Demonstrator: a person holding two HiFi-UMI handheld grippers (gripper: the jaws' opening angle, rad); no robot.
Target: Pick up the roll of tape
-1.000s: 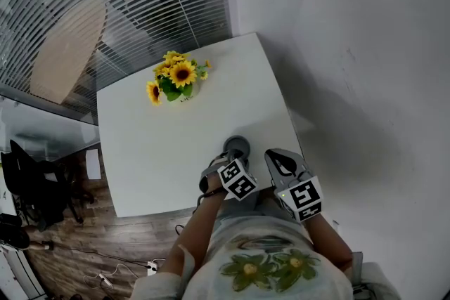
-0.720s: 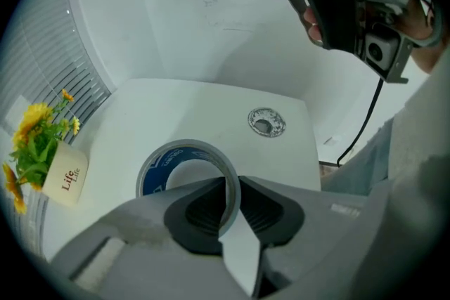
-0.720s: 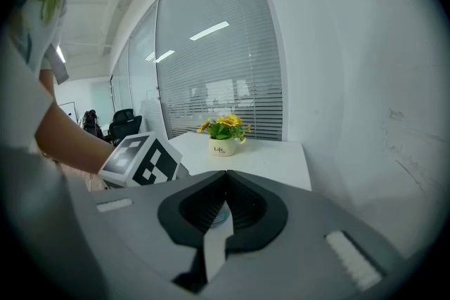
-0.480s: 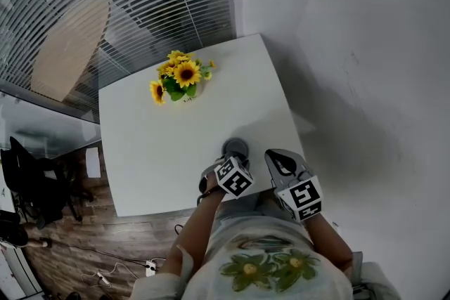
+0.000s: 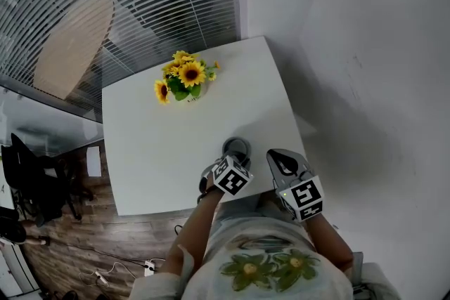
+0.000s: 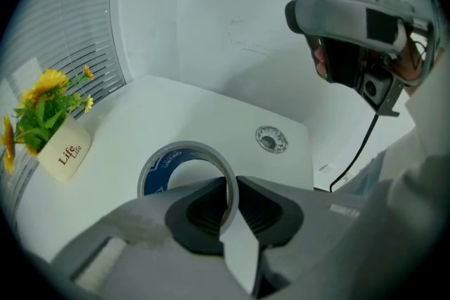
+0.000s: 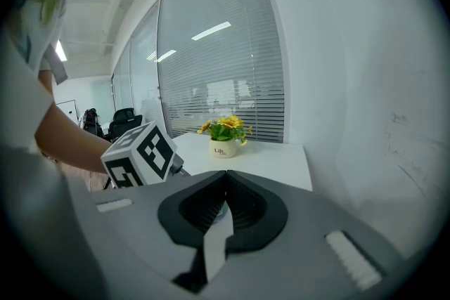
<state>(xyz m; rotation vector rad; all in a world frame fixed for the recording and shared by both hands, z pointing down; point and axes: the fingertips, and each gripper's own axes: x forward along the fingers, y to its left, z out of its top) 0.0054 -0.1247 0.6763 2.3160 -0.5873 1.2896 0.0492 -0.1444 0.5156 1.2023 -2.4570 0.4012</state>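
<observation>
**Pinching the roll by its wall at the table's near edge**

The left tongs [image 6: 230, 183] are clamped on the roll of tape [image 6: 160, 166]. One jaw reaches down inside the ring and the other sits outside it, so the thin band of tape is squeezed between the dark pads. That hold makes sense: a flat-lying ring offers no handle, and its wall is the only part narrow enough for the jaws to span. The steep downward tilt of the tongs suits a reach into the hole from above.

From the head view, the roll of tape [image 5: 236, 148] sits near the near edge of the white table [image 5: 162, 151], just ahead of the left tongs [image 5: 232, 159]. It lies well apart from the pot of sunflowers [image 5: 184, 77] at the far side.

The right tongs [image 7: 226, 178] are closed on nothing. They are held off to the side near the wall, probably to keep out of the way of a one-handed pick.

No view shows the underside of the roll, so I cannot tell whether it rests on the table or has cleared it. The white print on its blue core is too small to read. The left tongs' own body covers the roll's near side, and a round cable grommet [image 6: 271, 139] shows beyond.
</observation>
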